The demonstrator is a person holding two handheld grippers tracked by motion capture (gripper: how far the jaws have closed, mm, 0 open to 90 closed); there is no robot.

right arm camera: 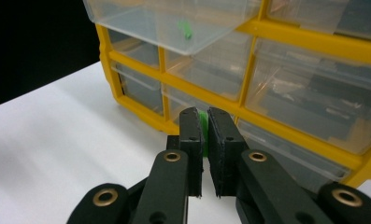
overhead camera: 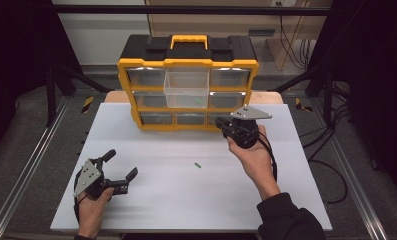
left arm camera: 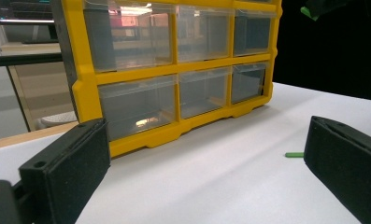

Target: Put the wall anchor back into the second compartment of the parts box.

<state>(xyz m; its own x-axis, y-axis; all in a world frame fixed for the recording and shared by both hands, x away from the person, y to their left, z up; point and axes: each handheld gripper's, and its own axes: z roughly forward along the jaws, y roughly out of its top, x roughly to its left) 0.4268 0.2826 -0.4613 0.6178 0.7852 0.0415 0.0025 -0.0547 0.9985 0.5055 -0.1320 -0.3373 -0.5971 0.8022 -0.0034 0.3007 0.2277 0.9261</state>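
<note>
Right claw (right arm camera: 204, 122): nearly closed, pinching a small green piece (right arm camera: 203, 122) between its pads; it hangs in front of the lower right drawers of the yellow organizer (overhead camera: 188, 62).
Left claw (overhead camera: 120, 164): wide open and holding nothing, low over the bench (overhead camera: 151, 200) at the near left corner.
Open drawer (overhead camera: 186, 89): the clear one in the middle of the organizer is pulled out toward the person, and one green piece (right arm camera: 186, 30) already lies on its floor.
Loose piece (overhead camera: 198, 165): another green piece lies on the bench, well apart from both claws (it also appears in the left gripper view, near the right jaw).
Step in hand: as I judge it, carrying the held piece up and over to the pulled-out drawer to drop it inside.
How to do it well: lift the claw above the front rim of the drawer before moving sideways, so that the jaws do not knock the clear wall or push the drawer back in.
Release: open the jaws only when the tips are over the drawer floor, and stay low, because such a small light piece may bounce out.
Grip: keep the pinch firm on the way; very little of the piece shows between the pads.
Risk: the organizer stands upright and could shift if it is pushed.
</note>
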